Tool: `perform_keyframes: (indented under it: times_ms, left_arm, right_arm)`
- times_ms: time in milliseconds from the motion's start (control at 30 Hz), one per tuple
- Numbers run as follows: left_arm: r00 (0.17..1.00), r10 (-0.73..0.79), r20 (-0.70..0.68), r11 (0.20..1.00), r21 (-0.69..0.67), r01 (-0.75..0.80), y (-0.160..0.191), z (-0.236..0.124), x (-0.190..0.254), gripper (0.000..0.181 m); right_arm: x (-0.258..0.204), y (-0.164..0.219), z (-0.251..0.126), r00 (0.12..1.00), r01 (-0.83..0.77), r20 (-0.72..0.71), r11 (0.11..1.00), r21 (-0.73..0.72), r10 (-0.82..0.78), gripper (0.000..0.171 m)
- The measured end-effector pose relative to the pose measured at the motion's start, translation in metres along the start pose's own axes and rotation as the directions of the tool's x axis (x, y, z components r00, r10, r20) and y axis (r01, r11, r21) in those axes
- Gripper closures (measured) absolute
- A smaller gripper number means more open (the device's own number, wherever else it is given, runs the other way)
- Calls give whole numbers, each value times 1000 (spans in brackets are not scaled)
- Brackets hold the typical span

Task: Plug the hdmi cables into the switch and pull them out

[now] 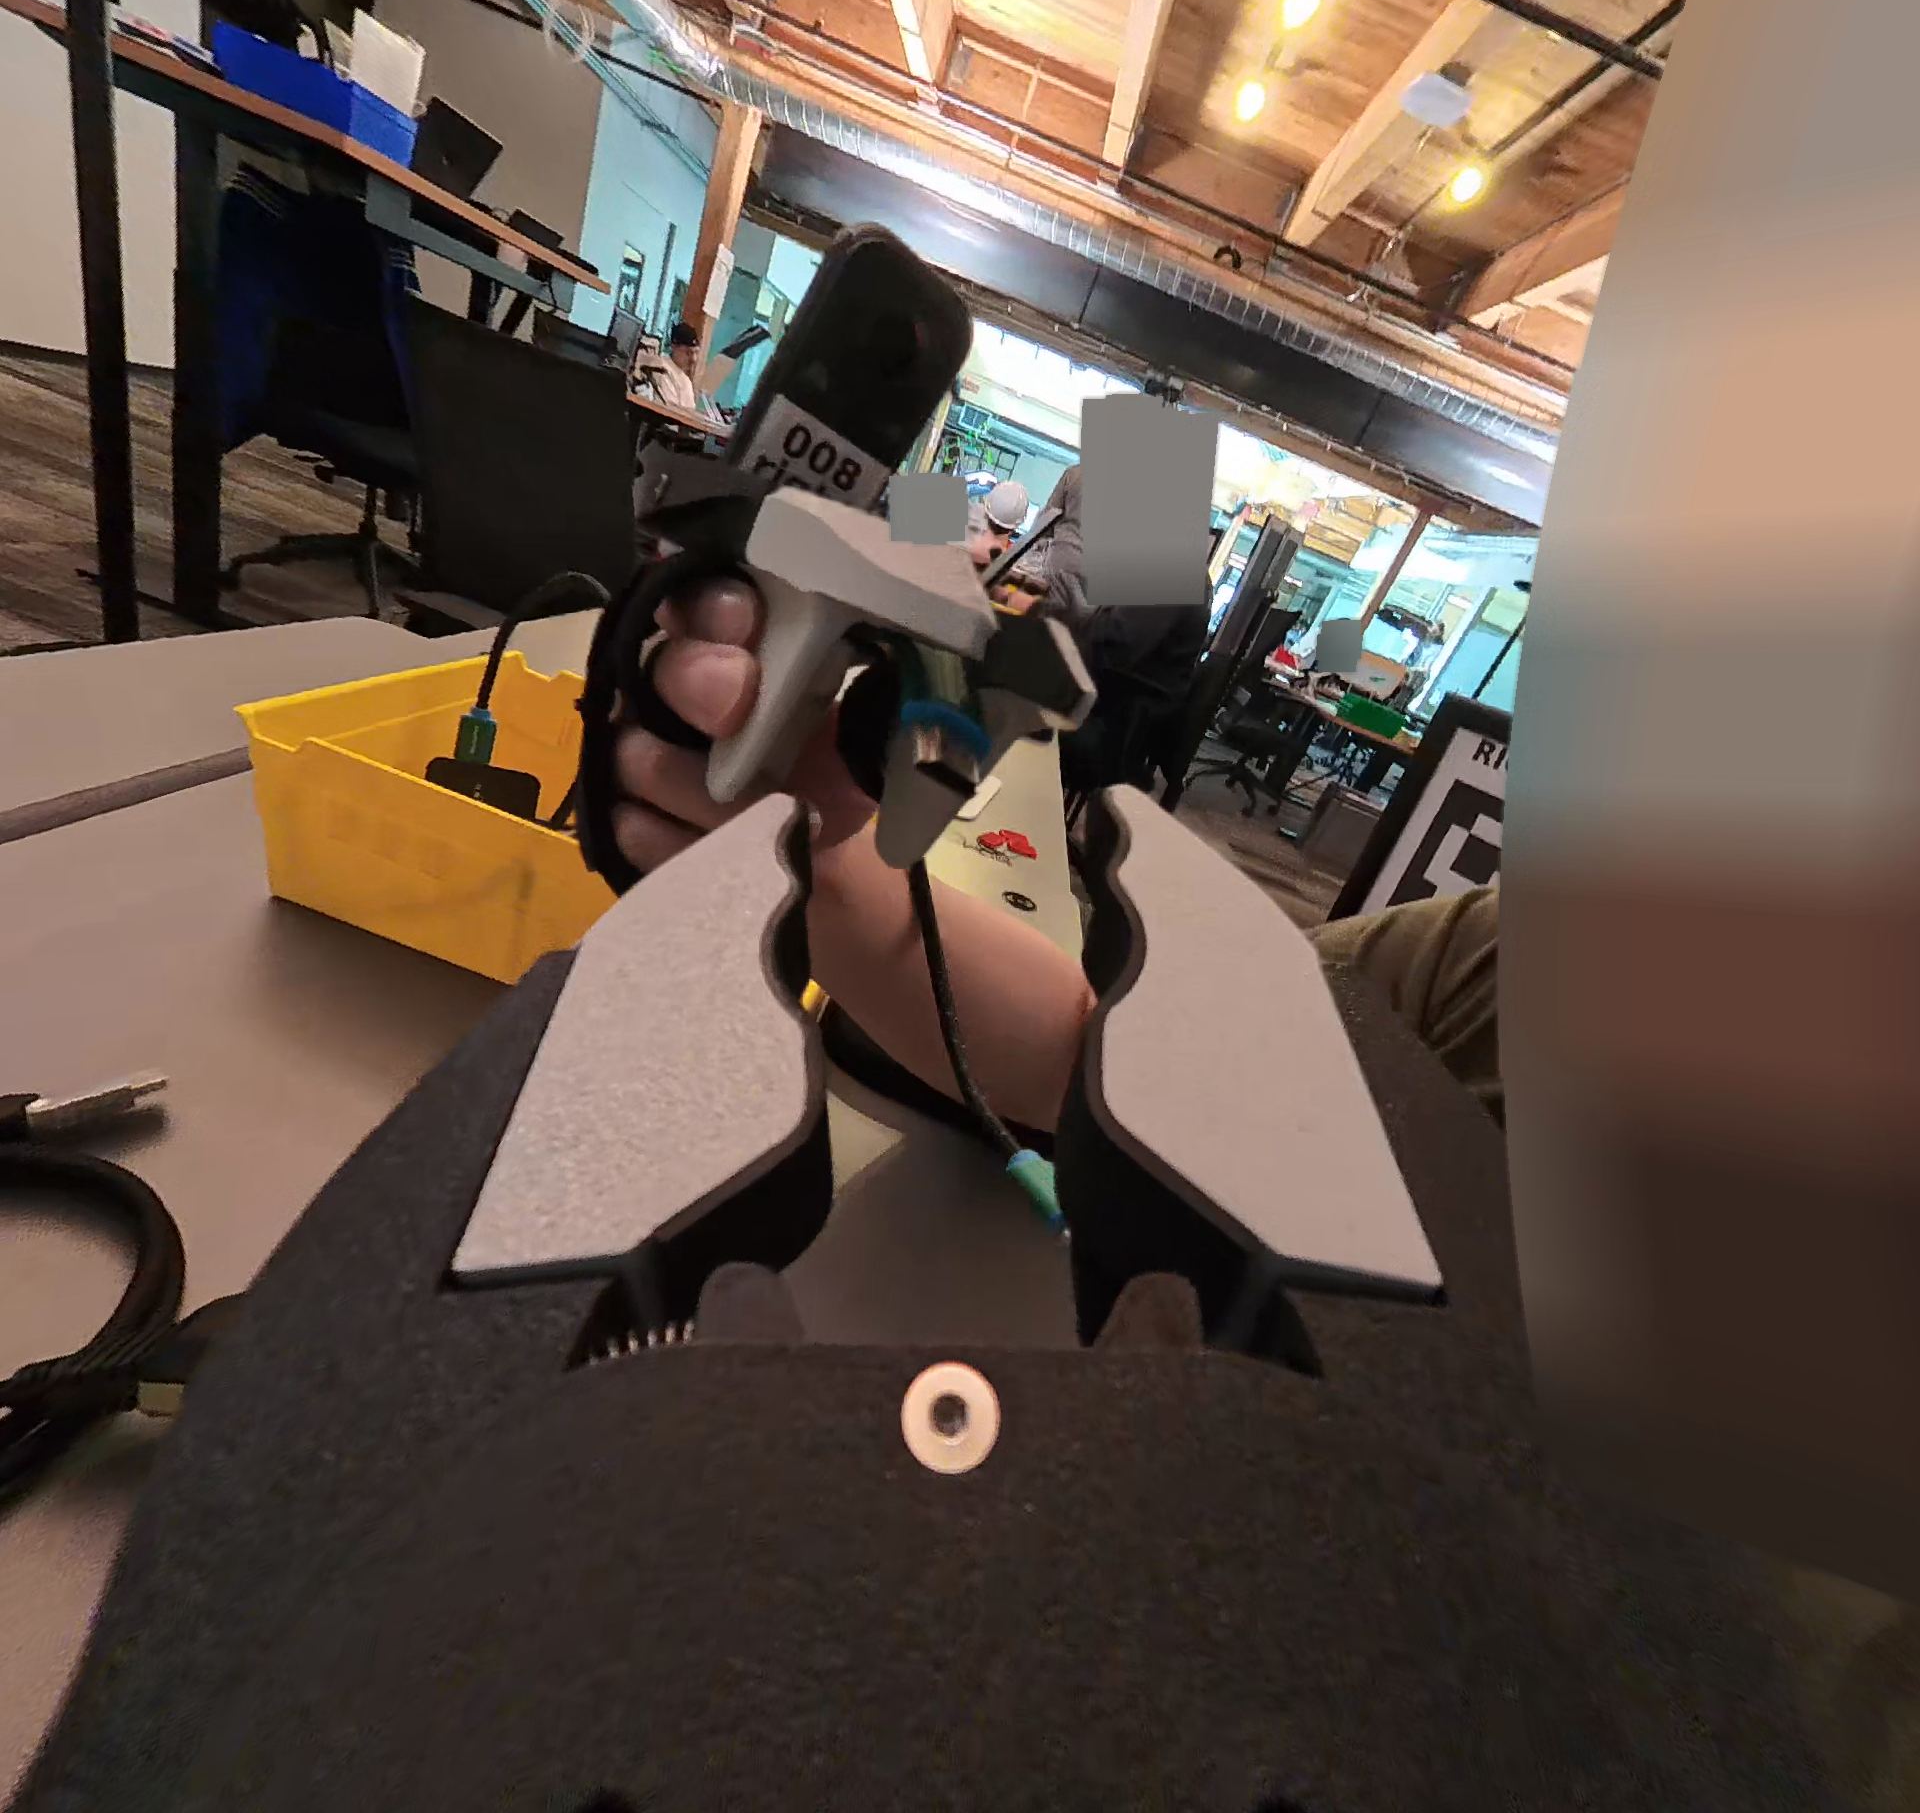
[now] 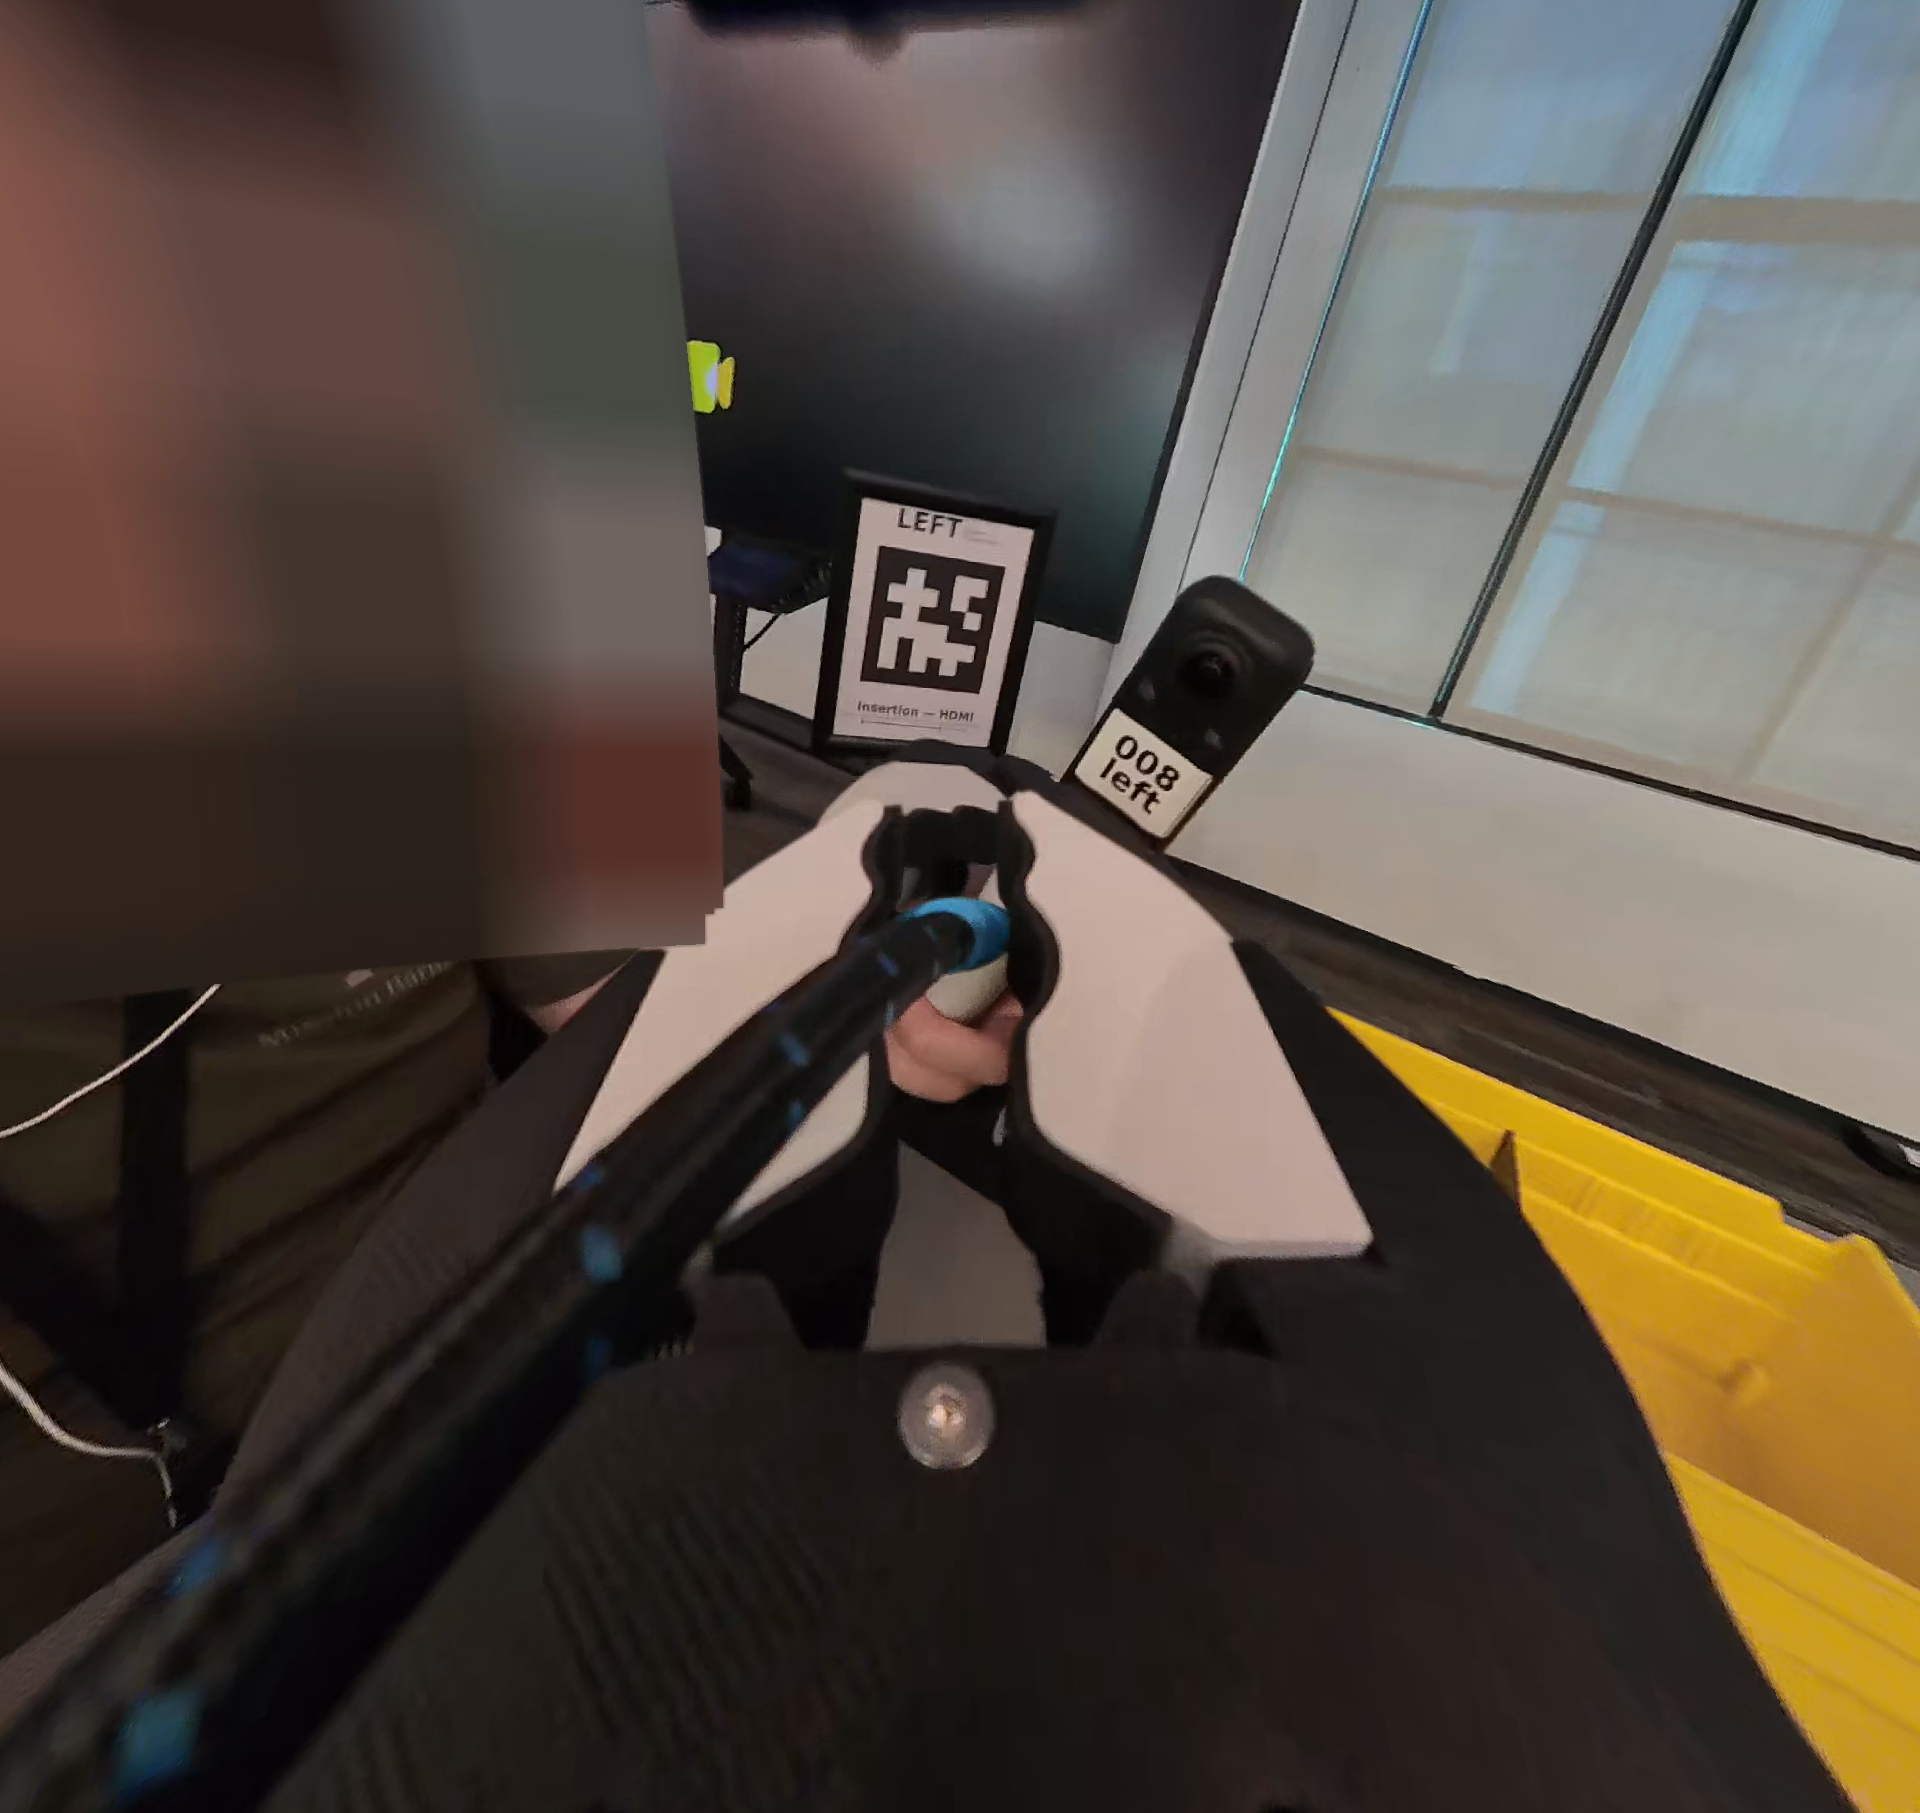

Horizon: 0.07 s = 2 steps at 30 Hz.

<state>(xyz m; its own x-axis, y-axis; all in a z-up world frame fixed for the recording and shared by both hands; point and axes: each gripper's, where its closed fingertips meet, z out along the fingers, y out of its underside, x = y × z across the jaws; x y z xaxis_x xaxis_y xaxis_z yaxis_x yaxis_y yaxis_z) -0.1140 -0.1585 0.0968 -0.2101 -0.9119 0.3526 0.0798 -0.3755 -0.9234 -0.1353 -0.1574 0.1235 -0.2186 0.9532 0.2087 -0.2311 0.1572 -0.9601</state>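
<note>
In the left wrist view my left gripper [image 1: 945,828] is open and empty, raised above the grey table [image 1: 208,984]. Just ahead, my right gripper [image 1: 935,776], held by a hand, is shut on a blue-collared HDMI plug [image 1: 940,761] whose metal tip points at me. Its black cable [image 1: 945,984] hangs down between my left fingers to a teal-collared end [image 1: 1034,1176]. In the right wrist view the right gripper [image 2: 945,828] is closed around the blue collar [image 2: 966,932]. The black switch [image 1: 483,787] lies in a yellow bin [image 1: 395,859] with a green-collared cable [image 1: 473,735] plugged in.
Another black cable [image 1: 114,1275] with a bare HDMI plug [image 1: 94,1098] lies coiled at the table's left. The yellow bin's wall [image 2: 1662,1348] is at the right gripper's lower right. Framed marker cards [image 2: 935,620] stand on the floor. Desks, chairs and people are farther back.
</note>
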Motion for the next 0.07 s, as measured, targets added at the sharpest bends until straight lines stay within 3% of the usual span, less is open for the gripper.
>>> perform_keyframes:
  times_ms: [33,67]
  left_arm:
    - [1000,-4,-12,1000,-1,4,1,0,2,132]
    - [1000,-15,-21,1000,4,15,1,0,3,133]
  right_arm:
    - [-2,2,1,1000,-4,17,1000,3,3,154]
    - [-3,2,2,1000,-11,27,1000,11,11,154]
